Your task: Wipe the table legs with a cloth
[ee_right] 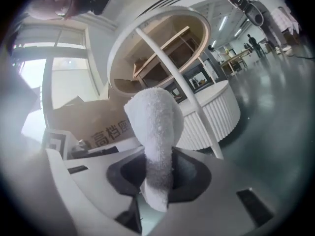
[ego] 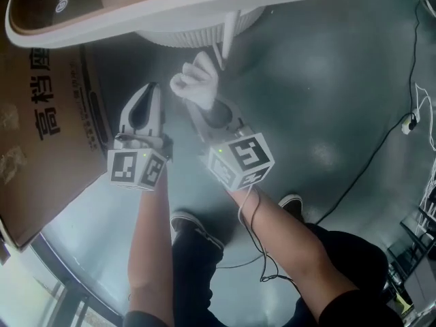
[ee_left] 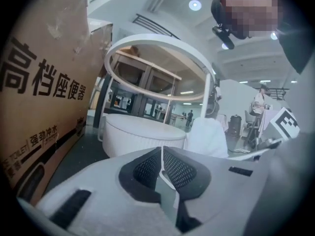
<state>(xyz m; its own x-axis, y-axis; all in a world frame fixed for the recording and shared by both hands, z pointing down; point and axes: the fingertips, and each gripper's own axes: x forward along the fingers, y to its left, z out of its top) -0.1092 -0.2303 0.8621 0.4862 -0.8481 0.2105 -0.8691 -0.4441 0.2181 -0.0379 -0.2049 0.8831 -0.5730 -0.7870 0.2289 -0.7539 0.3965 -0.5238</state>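
A white cloth (ego: 195, 84) (ee_right: 154, 132) is pinched in my right gripper (ego: 212, 112) (ee_right: 156, 173), which is shut on it; the cloth bunches up past the jaws and sits close beside a thin white table leg (ego: 228, 36) (ee_right: 189, 102). The leg slants from the round white table top (ego: 170, 9) down to a ribbed white round base (ego: 204, 29) (ee_left: 142, 134). My left gripper (ego: 141, 111) (ee_left: 161, 168) is a little to the left, its jaws shut together with nothing between them. The cloth (ee_left: 207, 137) shows at the right of the left gripper view.
A large brown cardboard box (ego: 44, 128) (ee_left: 39, 97) with printed characters stands at the left, close to the left gripper. A black cable (ego: 381, 148) runs across the grey floor at the right. The person's shoes (ego: 187, 223) stand below the grippers.
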